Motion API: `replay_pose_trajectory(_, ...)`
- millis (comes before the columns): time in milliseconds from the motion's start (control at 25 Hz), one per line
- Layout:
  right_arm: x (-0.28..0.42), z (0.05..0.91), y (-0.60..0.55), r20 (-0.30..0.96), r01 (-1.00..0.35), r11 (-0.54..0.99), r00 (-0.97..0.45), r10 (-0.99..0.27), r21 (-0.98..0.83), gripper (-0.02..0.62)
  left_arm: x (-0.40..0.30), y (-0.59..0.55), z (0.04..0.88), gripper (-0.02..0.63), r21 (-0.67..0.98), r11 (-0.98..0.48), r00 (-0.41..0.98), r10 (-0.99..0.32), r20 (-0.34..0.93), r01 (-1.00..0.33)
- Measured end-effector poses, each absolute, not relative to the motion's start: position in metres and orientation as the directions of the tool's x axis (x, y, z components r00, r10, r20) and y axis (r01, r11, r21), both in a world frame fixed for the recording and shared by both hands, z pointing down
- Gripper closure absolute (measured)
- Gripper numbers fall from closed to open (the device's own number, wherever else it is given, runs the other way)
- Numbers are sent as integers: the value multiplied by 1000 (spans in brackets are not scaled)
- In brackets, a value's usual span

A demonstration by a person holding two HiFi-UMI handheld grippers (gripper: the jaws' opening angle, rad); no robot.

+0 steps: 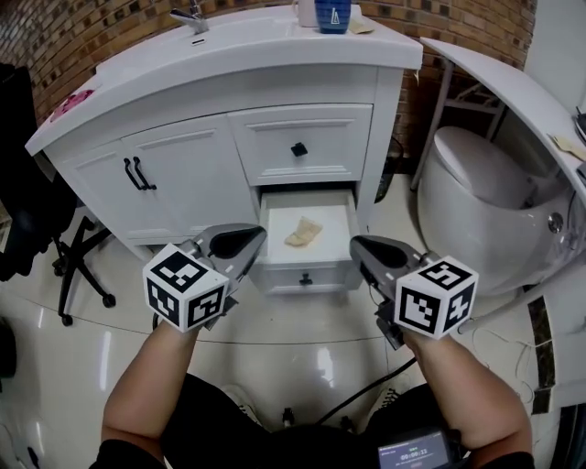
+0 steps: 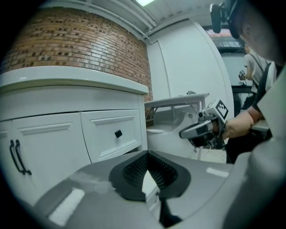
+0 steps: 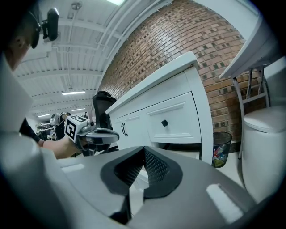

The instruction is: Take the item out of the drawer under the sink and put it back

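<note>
White panelling covers the vanity (image 1: 183,169) across the upper middle of the head view, and its lower drawer (image 1: 305,271) stands pulled out at the centre of the frame. In it lies the item (image 1: 303,231), a crumpled beige piece that looks like cloth or paper. It rests near the middle of the drawer floor, alone as far as can be seen. The upper drawer (image 1: 300,144) above it is closed, as are the cabinet doors (image 1: 137,174) to the left.

The left tongs (image 1: 247,240) and the right tongs (image 1: 366,247) are held low, one at each front corner of the open drawer, tips angled inward. That stance probably keeps the opening unobstructed while lining either one up for a reach. Each gripper view shows its black ribbed pads drawn together at the tips with nothing between them, so both are closed and empty, and neither touches the item.

On the surface at the top of the frame stand a blue container (image 1: 331,14) and a tap (image 1: 192,16). The right gripper view shows a dark mesh bin (image 3: 220,147) holding coloured scraps beside the vanity.

With the item in the drawer, either the lift has not begun or the item is already back; the pictures do not settle which.
</note>
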State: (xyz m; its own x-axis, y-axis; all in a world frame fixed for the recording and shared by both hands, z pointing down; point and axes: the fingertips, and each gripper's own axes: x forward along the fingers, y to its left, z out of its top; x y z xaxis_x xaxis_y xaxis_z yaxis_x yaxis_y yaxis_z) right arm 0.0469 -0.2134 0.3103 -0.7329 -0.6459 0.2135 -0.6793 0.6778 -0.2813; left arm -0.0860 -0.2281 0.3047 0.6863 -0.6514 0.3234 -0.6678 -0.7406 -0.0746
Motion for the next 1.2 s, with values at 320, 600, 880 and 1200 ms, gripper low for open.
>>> replay_pose_trajectory(320, 39, 310, -195, 236, -680, 692, -733, -638, -243, 592, -104, -202, 287, 600, -6, -672, 660, -730, 180, -741)
replay_pose_trajectory(600, 33, 320, -186, 282, -684, 699, -727, -626, -209, 592, -82, -173, 319, 600, -29, -753, 723, -641, 256, -658)
replay_pose_trajectory(880, 40, 300, -169, 241, -688, 694, -725, -645, -212, 592, -89, -158, 302, 600, -65, -747, 721, -658, 218, -662)
replay_pose_trajectory(1200, 47, 302, -136, 258, -698, 687, -715, -650, -202, 592, -97, -127, 285, 600, -75, -734, 714, -676, 180, -675)
